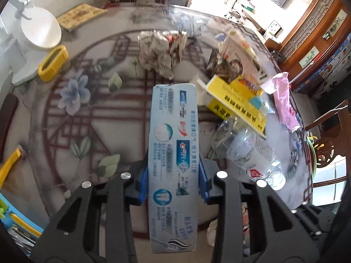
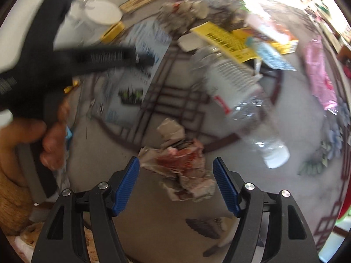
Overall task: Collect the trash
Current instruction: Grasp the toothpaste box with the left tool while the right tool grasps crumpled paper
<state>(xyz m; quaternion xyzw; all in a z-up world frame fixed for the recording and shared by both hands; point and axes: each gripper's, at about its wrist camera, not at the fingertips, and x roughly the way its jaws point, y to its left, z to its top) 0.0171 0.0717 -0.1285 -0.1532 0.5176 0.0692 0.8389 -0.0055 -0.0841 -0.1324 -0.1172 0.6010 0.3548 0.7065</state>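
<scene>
Left gripper (image 1: 173,182) clamps a toothpaste box (image 1: 173,153) between its blue pads, box held lengthwise above the table (image 1: 54,120). Right gripper (image 2: 175,183) spread wide, a crumpled paper wad (image 2: 184,171) between its open fingers, contact unclear due to blur. On the table: another paper wad (image 1: 161,51) far side, yellow box (image 1: 237,100) and plastic bottle (image 1: 254,151) to the right, pink wrapper (image 1: 284,100) near the edge.
</scene>
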